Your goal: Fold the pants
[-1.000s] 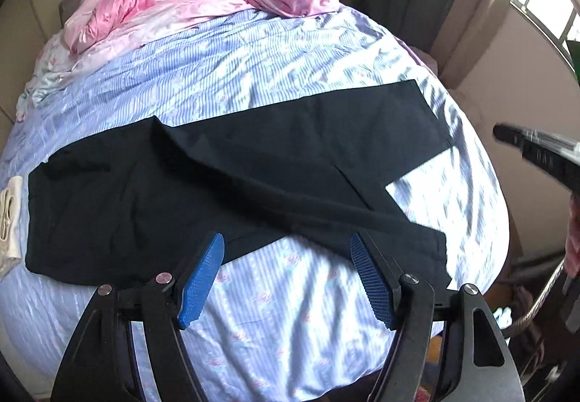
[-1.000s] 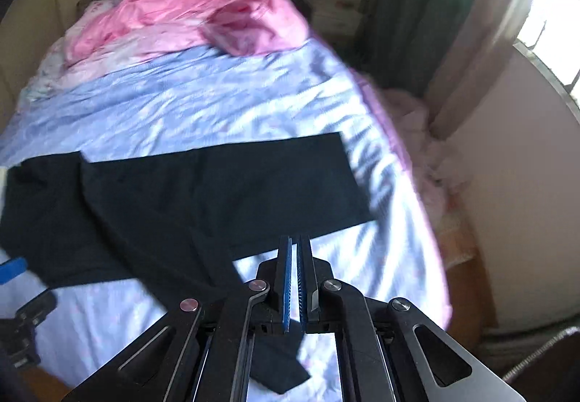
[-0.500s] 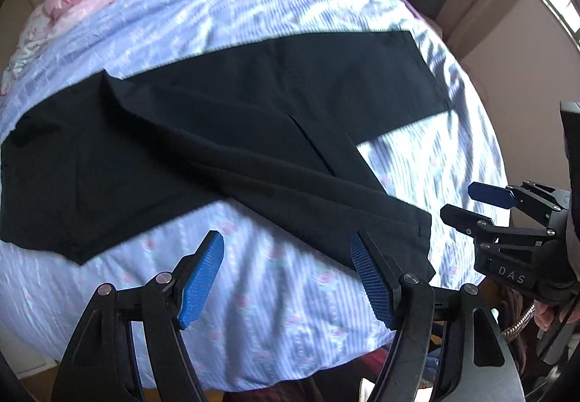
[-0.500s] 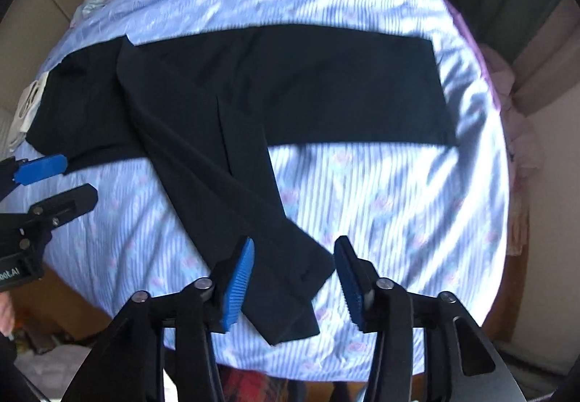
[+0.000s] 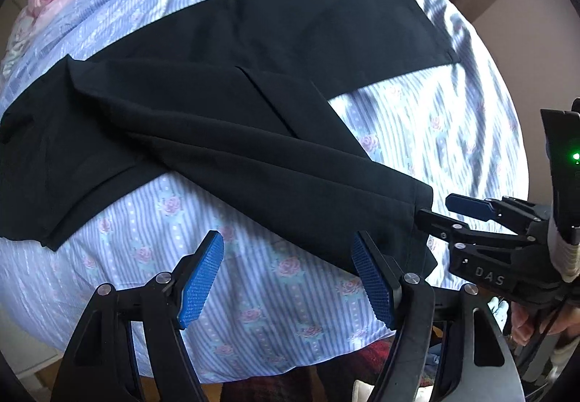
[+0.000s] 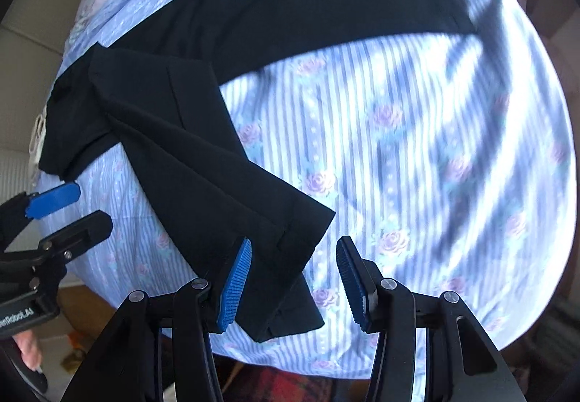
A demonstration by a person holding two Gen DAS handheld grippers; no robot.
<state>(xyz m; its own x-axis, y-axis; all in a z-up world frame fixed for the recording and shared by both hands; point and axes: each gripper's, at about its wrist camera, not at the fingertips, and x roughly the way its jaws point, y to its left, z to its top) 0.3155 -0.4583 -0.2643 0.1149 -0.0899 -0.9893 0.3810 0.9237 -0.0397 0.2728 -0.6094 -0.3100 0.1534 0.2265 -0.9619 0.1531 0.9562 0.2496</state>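
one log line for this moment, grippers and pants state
stage: pre-grasp | left gripper: open, over sheet | right gripper: open, straddling near leg hem | black pants: flat on striped sheet, legs splayed, unfolded

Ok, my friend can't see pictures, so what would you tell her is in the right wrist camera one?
The open right gripper hovers over the hem of one leg of black pants spread on a blue striped bedsheet with roses. The left gripper, also open, pokes in from the left edge.
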